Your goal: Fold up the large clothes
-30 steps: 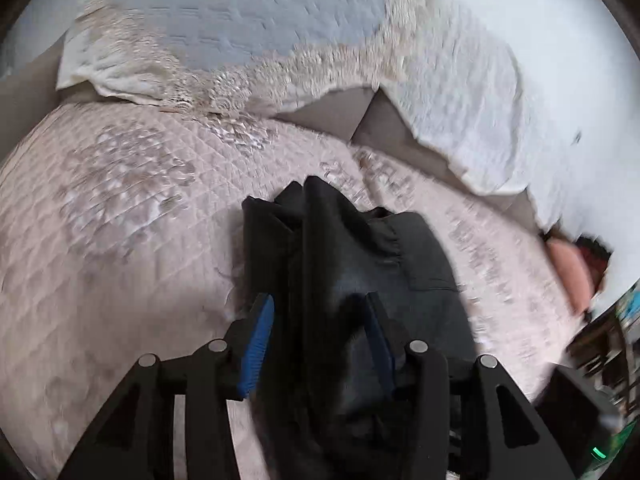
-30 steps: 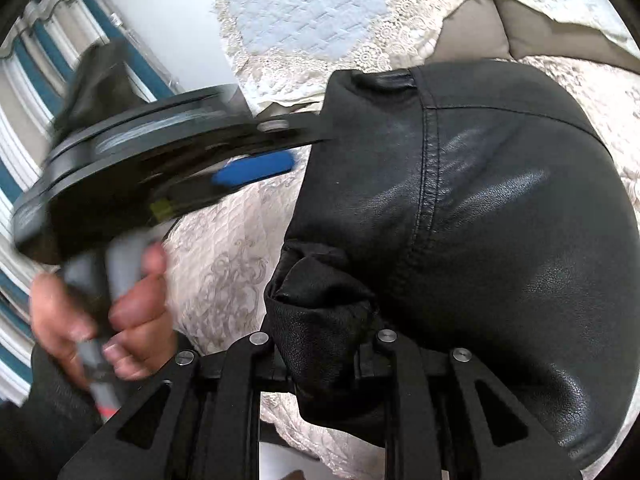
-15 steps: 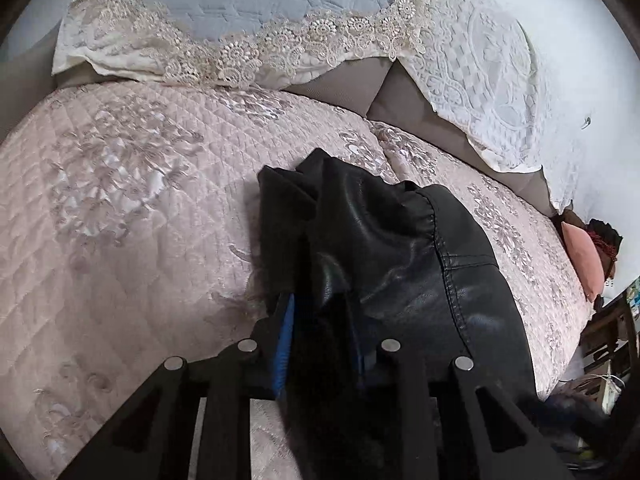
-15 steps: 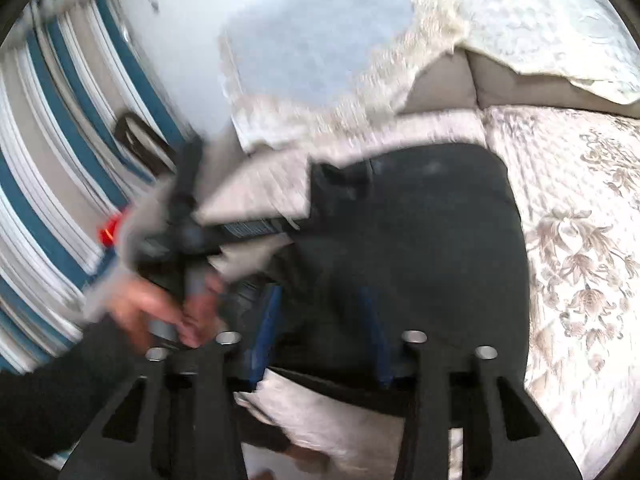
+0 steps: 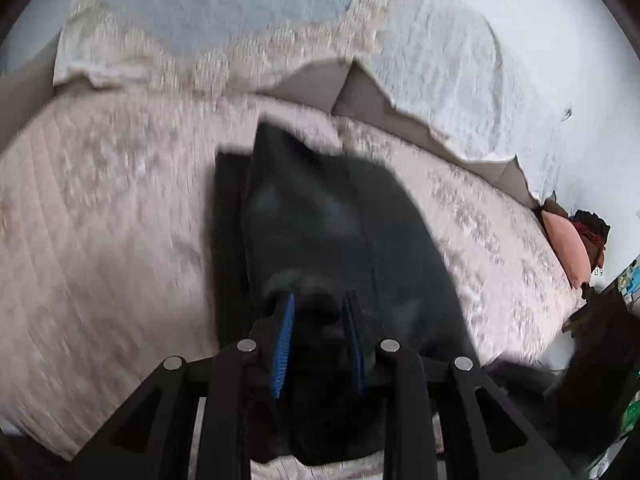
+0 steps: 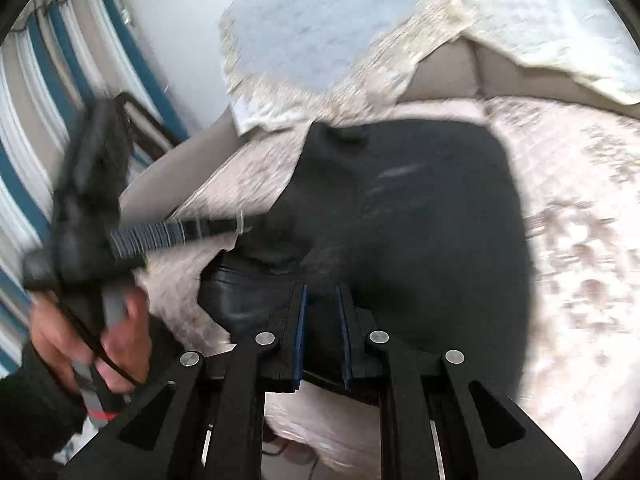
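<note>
A black leather garment [image 5: 320, 220] lies folded on a pale pink quilted bed cover [image 5: 100, 220]. My left gripper [image 5: 318, 300] is closed on the garment's near edge, with dark fabric bunched between the blue pads [image 5: 283, 340]. In the right wrist view the same garment [image 6: 420, 220] spreads over the bed cover [image 6: 580, 260]. My right gripper [image 6: 321, 292] pinches its near edge with the jaws nearly together. The left gripper [image 6: 240, 226] shows there from the side, reaching into the garment's left edge. Both views are motion-blurred.
Lace-edged pillows [image 5: 220, 20] lie at the head of the bed. A pink cushion [image 5: 568, 248] sits at the far right. A striped blue and white curtain [image 6: 40, 100] hangs at the left. The bed's near edge is just below the grippers.
Both grippers have pulled back with the garment's near edge. The right gripper's jaws, apart half a second ago, have closed on the fabric. The left stays shut on it.
</note>
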### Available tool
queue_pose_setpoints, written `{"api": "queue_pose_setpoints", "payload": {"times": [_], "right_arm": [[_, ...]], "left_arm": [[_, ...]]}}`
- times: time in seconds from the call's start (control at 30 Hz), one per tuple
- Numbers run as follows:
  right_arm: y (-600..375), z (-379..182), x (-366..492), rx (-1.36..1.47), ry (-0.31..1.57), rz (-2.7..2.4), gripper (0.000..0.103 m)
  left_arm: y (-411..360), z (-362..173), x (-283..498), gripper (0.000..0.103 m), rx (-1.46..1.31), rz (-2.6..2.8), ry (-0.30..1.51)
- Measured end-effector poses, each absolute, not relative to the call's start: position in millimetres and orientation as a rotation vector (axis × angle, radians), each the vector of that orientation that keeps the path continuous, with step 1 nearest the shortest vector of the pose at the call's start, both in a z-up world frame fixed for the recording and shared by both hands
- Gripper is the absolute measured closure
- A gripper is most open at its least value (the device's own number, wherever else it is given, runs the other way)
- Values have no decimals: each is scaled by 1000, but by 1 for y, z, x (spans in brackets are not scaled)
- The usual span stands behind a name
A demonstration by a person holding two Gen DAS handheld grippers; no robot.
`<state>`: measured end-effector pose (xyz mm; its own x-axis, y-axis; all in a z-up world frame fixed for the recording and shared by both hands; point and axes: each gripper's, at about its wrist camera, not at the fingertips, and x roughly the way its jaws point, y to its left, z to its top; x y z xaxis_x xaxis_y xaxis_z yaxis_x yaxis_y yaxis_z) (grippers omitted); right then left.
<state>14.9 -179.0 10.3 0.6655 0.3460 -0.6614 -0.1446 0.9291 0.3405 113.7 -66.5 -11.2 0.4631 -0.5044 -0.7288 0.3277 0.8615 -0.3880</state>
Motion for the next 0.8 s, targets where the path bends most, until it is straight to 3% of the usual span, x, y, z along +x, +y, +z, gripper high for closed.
{"api": "queue_pose_setpoints", "payload": {"times": [0.2,0.33,0.53,0.63,0.73,0.8], "right_arm": [[-216,4,8,276,810,167,88],[-211,-9,10,261,829,162,88],[-212,-9,3,249,834,149,88],[-212,-10,2,251,833,147,88],[-213,-11,2,255,831,147,88],[-214,-10,2,260,832,148,88]], "left_arm": [[-58,-27,96,78,-101,-415,924],[-47,-42,97,74,-121,-379,944],[-47,0,97,75,-118,-331,920],[-59,41,99,74,-156,-344,816],[-87,70,112,59,-162,-357,721],[-105,67,129,56,-150,-363,697]]}}
